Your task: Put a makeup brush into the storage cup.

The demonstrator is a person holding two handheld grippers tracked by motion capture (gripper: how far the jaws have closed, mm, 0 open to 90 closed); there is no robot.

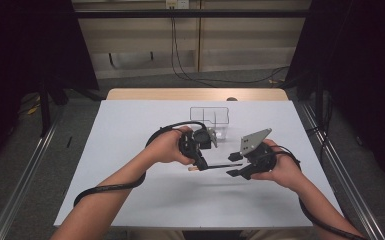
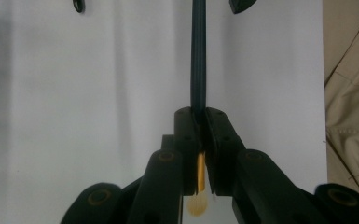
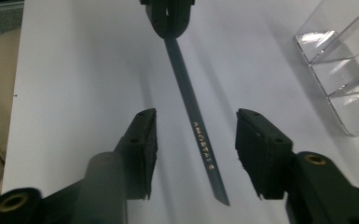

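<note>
White tabletop [image 1: 130, 200], grey floor [image 1: 80, 105] around.

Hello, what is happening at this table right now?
A person works at a white table with a gripper in each hand. The left gripper is shut on one end of a dark pencil, near its gold band and eraser, and holds it out above the table. The right gripper has its jaws on either side of the pencil's free end, not yet touching it. A clear plastic organizer stands behind them.
</note>
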